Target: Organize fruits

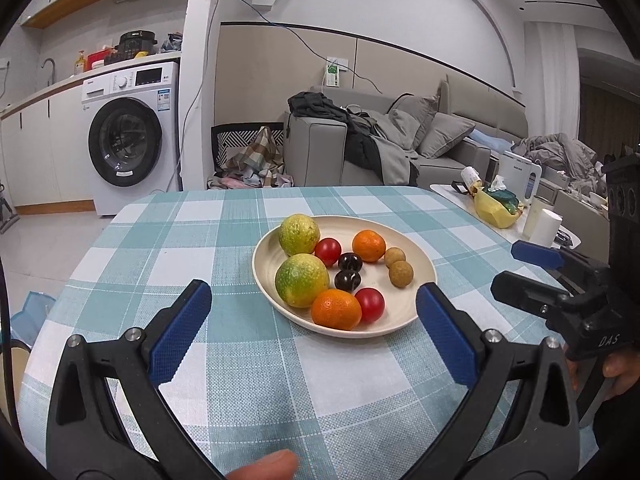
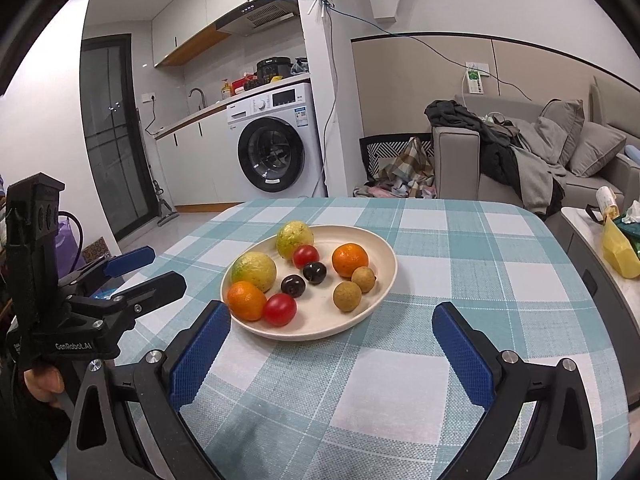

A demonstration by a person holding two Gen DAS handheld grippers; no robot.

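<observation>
A cream plate (image 1: 420,256) (image 2: 384,252) on the checked tablecloth holds two yellow-green fruits (image 1: 301,279) (image 2: 255,271), two oranges (image 1: 336,309) (image 2: 349,259), two red tomatoes (image 1: 370,304) (image 2: 280,309), two dark cherries (image 1: 347,280) (image 2: 293,285) and two brown longans (image 1: 401,273) (image 2: 347,296). My left gripper (image 1: 314,300) is open and empty, just in front of the plate; it shows at the left in the right wrist view (image 2: 156,268). My right gripper (image 2: 331,324) is open and empty, before the plate's near rim; it shows at the right in the left wrist view (image 1: 520,264).
The table (image 1: 200,240) (image 2: 480,280) carries a teal and white checked cloth. A side table (image 1: 500,228) at the right holds a yellow bag, a white kettle and cups. A grey sofa (image 1: 400,148), a washing machine (image 1: 132,140) and a laundry basket stand behind.
</observation>
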